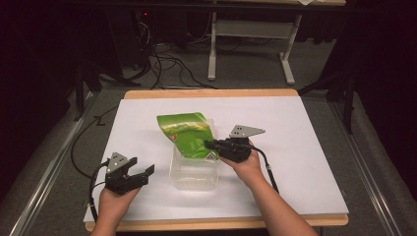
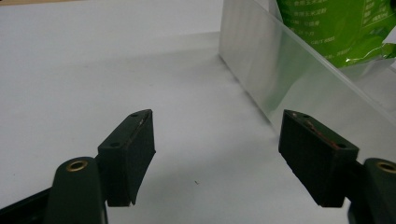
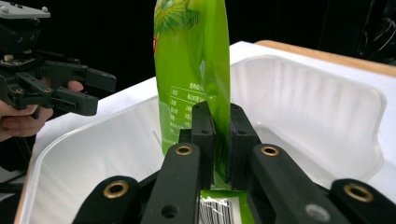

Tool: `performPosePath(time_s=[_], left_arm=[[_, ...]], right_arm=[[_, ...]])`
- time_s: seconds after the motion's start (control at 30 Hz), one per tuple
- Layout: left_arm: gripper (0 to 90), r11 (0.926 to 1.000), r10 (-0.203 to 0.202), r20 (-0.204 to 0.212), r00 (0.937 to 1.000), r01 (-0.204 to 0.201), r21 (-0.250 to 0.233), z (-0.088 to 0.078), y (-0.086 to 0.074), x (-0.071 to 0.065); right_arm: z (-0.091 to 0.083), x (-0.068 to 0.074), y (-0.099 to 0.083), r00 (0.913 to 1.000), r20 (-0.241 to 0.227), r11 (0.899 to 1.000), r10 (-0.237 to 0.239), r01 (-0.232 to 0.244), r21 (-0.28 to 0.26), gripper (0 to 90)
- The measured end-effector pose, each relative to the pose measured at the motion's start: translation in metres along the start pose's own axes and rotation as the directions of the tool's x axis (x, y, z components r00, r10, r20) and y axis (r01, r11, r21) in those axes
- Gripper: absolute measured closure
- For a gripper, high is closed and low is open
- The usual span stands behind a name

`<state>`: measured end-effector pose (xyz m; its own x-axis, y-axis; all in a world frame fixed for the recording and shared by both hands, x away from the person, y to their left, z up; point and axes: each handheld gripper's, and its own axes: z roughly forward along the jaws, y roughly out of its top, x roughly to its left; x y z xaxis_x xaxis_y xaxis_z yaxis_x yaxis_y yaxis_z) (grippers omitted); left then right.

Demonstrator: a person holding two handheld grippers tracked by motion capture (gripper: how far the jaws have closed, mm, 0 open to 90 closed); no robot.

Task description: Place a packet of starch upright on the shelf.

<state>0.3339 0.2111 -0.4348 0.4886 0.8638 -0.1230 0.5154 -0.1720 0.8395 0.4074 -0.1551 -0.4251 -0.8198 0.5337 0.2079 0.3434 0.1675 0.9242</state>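
left gripper (image 1: 142, 173) near the front left corner of the desk (image 1: 305, 162), just left of the clear tub (image 1: 194, 173), fingers (image 2: 133, 149) spread wide and released, nothing between them. seen from its own camera, only white desk top ahead, with the tub's near wall (image 2: 261, 70) off to the right.

at the middle of the desk, toward the front edge, the tub standing upright, with the green pouch (image 1: 189, 132) leaning out over its far rim and its lower end inside.

right gripper (image 1: 209, 145) reaching in over the tub from the right, clenched on the pouch; in the right gripper view both pads (image 3: 203, 135) pressed flat against the thin edge of the pouch (image 3: 191, 60), which stands up above them.

likely step: lifting the pouch out of the tub, or setting it in; hard to say which from one moment. probably calls next for a steady pull or lowering by the right hand, with the left free to pin the tub so it doesn't slide or tip.

hard to make out: print on the pouch too small to read, its top cut off in the right gripper view, its bottom end blurred behind the tub wall, and whether it touches the tub floor.
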Motion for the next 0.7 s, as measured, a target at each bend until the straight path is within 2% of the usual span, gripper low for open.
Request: performPosePath(time_s=[0.5, 0.7], left_arm=[[27.5, 1.0, 0.001, 0.004, 1.0, -0.001, 0.0, 0.0, 0.0, -0.001], [27.4, 1.0, 0.002, 0.004, 1.0, -0.002, -0.001, 0.0, 0.0, -0.001]], right_arm=[[0.003, -0.001, -0.012, 0.9987, 0.001, 0.999, 0.05, -0.05, 0.019, 86.0], [0.003, -0.001, -0.016, 0.9987, 0.002, 0.999, 0.051, -0.051, 0.016, 86.1]])
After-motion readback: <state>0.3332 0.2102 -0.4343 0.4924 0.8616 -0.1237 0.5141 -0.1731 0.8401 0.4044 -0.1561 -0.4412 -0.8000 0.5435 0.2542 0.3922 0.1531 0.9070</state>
